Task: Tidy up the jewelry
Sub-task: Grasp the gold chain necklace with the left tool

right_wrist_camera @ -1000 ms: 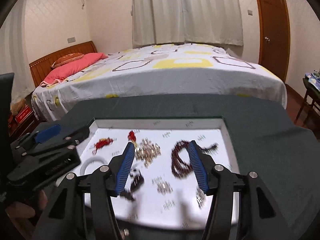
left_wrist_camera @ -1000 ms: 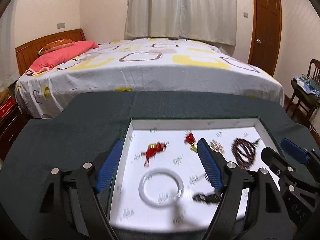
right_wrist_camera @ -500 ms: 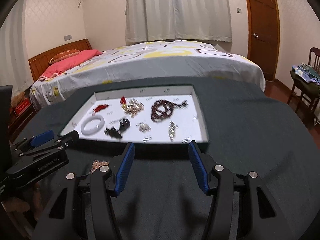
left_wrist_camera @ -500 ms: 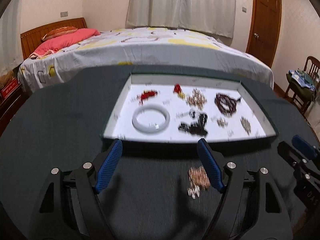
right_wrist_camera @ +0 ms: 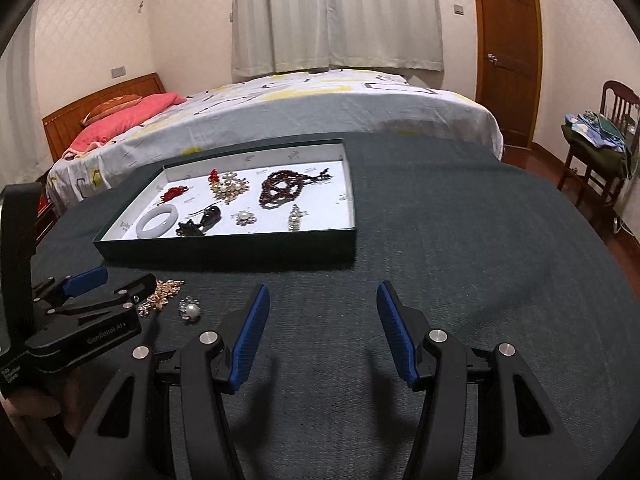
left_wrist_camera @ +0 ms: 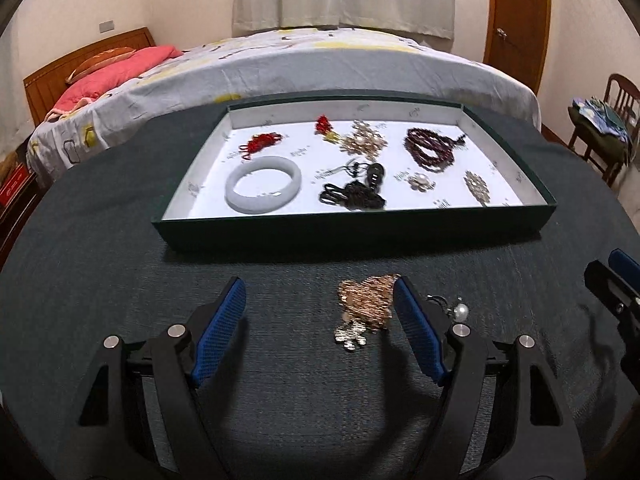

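A dark green tray with a white floor holds a white bangle, red pieces, a dark bead necklace, gold brooches and black pieces. A rose-gold chain pile lies on the dark table in front of the tray, between my left gripper's fingers, close to the right one. A pearl piece lies just right of it. My left gripper is open and empty. My right gripper is open and empty over bare table; the chain pile and pearl piece show to its left.
The round table has a dark cloth. A bed stands behind it, a wooden door at the back right, a chair with clothes at the right. My left gripper's body is at the right wrist view's left edge.
Both grippers have pulled back from over the tray toward the table's near side. The chain pile and pearl piece have come into view in front of the tray.
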Tool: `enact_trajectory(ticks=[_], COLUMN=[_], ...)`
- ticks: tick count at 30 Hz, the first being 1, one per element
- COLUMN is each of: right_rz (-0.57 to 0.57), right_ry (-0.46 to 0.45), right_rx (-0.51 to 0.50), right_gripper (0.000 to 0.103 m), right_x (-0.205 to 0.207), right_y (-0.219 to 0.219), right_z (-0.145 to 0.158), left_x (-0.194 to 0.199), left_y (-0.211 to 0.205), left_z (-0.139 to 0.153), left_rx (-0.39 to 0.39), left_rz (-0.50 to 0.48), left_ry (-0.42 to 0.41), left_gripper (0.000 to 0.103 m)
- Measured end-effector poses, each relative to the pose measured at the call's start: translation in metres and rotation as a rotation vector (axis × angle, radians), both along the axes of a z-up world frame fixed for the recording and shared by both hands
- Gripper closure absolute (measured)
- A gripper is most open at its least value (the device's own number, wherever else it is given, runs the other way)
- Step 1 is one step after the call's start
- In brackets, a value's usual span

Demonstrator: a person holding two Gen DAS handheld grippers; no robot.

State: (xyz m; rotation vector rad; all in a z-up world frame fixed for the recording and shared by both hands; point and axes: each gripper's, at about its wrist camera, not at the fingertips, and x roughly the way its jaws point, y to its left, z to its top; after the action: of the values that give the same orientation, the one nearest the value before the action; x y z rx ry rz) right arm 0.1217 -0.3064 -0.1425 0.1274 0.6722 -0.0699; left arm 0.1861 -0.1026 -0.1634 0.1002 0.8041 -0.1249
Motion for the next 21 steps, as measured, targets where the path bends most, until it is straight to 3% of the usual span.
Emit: enact_trajectory(ticks=[7, 15, 17, 21], right_rz=[-0.004, -0.006, -0.005, -0.006], right_ry=[0.001, 0.003, 0.006, 0.011], right_rx=[0.043, 0.062, 0.062, 0.058], right_gripper=[0.048, 0.048, 0.048, 0.048], right_x=[-0.002, -0.001, -0.001, -0.001], right_y=[-0.006, -0.009, -0.008, -0.008], right_z=[-0.003, -0.005, -0.006, -0.008], left_x=[0.007, 0.01, 0.01, 0.009], left_y=[-0.006, -0.004, -0.005, -0.01], left_z=[-0.011, -0.013, -0.012, -0.012], left_rx=[0.001, -0.032, -0.034, -0.039], left_rz=[-0.022, -0.046, -0.06, -0.11], left_ry=[0.069, 0.098, 0.093, 0.088], left_gripper=[0.046, 0.048, 0.064, 0.084])
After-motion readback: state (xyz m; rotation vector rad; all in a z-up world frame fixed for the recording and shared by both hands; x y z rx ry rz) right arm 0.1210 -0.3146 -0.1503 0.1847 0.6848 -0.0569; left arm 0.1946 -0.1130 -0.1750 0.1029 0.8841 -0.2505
